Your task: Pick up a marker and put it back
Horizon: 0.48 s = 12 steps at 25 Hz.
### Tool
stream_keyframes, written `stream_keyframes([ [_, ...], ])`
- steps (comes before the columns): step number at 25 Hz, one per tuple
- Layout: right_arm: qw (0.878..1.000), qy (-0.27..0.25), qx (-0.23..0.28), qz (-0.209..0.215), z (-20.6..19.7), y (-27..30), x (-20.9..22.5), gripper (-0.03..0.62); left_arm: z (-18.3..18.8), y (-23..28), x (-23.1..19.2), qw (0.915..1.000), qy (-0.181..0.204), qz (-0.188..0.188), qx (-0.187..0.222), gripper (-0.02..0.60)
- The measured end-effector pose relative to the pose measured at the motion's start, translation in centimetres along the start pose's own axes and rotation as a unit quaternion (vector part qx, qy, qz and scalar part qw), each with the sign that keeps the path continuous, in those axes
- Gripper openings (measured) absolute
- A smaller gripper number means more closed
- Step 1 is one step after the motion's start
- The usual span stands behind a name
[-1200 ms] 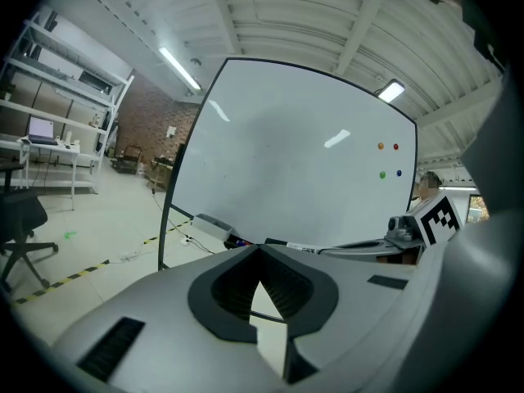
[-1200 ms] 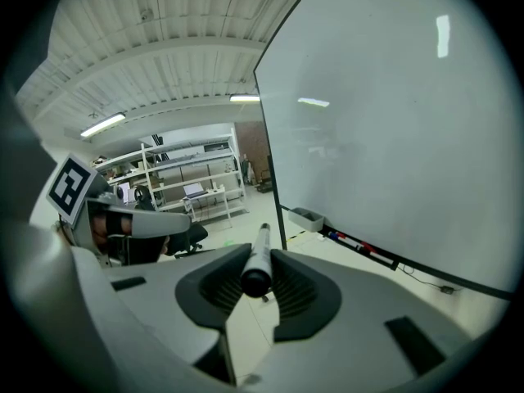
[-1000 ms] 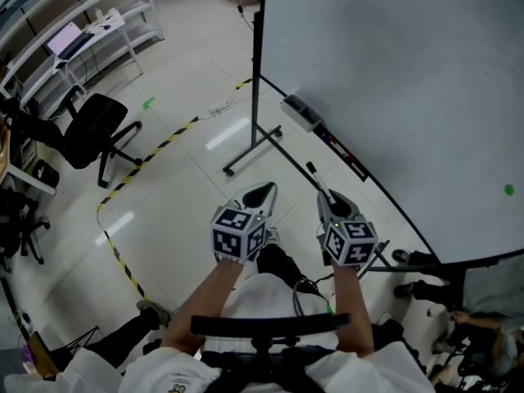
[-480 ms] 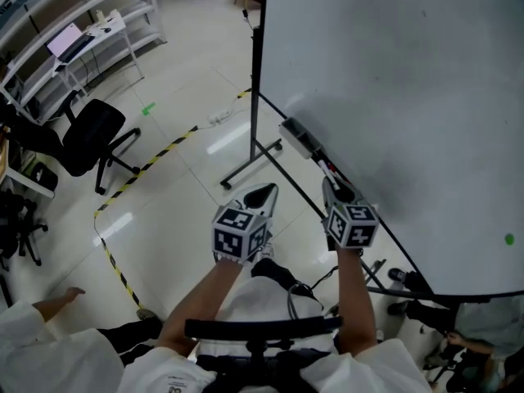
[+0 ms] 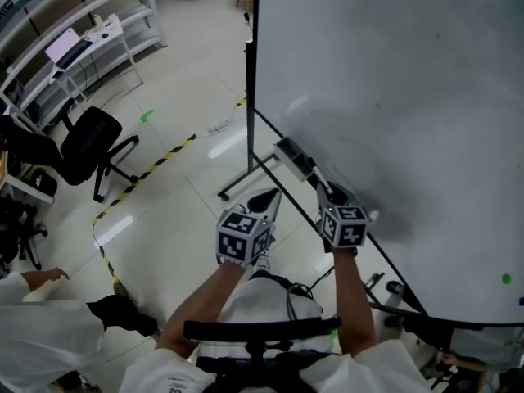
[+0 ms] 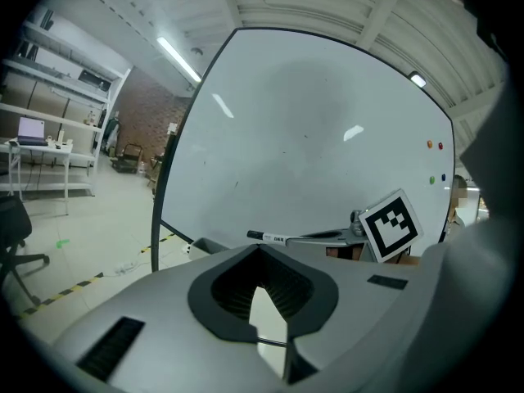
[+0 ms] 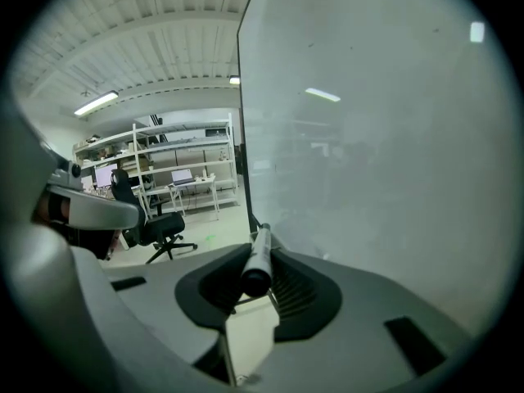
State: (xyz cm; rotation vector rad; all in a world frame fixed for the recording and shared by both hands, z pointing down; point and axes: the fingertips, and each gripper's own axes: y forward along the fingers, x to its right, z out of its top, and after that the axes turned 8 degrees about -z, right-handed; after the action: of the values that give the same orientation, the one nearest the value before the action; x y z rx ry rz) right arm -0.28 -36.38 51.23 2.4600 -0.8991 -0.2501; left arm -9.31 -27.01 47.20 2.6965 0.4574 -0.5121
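Note:
My right gripper [image 5: 331,192] is shut on a dark marker [image 5: 322,181] that points forward along the jaws, close to the whiteboard's tray [image 5: 304,164]. In the right gripper view the marker [image 7: 256,260] lies between the pads, with its round end towards the camera. The left gripper view shows the marker [image 6: 277,237] sticking out of the right gripper [image 6: 332,236]. My left gripper [image 5: 264,197] hangs beside it over the floor, its tips together and nothing in it; from its own camera the left gripper [image 6: 260,248] looks the same.
The whiteboard [image 5: 393,97] fills the right side, on a metal stand [image 5: 248,97] with a floor leg [image 5: 241,182]. A grey eraser [image 5: 291,151] sits on the tray. A black chair [image 5: 86,142], shelves [image 5: 82,39], striped floor tape [image 5: 155,166] and a person's white sleeve [image 5: 49,322] are at left.
My right gripper has carried the marker forward, up to the whiteboard's tray. The left gripper has barely moved. A person in white has come into view at the lower left.

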Motion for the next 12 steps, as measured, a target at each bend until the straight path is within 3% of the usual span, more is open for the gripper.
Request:
stream_keyframes([
  [12,0.998,-0.012,-0.059,0.006,-4.2,8.5,1.2,0.089,-1.0,4.5,-4.0,0.9996,-0.013,0.014,-0.019,-0.003],
])
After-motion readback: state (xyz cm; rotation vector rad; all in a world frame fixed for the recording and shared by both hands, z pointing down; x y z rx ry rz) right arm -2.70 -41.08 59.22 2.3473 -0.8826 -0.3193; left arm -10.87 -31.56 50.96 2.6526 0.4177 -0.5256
